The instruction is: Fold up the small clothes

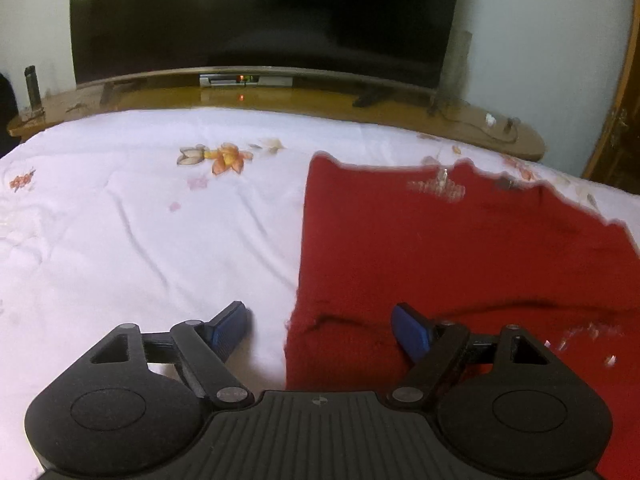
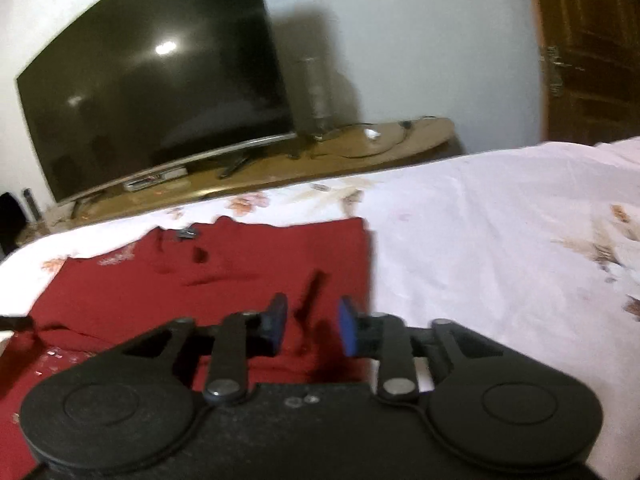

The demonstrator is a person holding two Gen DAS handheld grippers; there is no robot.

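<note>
Carefully, I am straddling the flat dark-red knitted garment [image 1: 460,256] on the white floral bedsheet [image 1: 140,220] with wide left gripper [image 1: 324,326], its edge at twelve o'clock, while narrower, empty right gripper [image 2: 308,326] is aiming squarely for one hem.

A dark television [image 1: 260,20] stands on a wooden cabinet [image 1: 280,98] against a pale wall [image 2: 420,40], beside a wooden door [image 2: 592,48].

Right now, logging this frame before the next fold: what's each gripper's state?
Left gripper: open, holding nothing, straddling the red garment edge.
Right gripper: open, holding nothing, above the garment.
</note>
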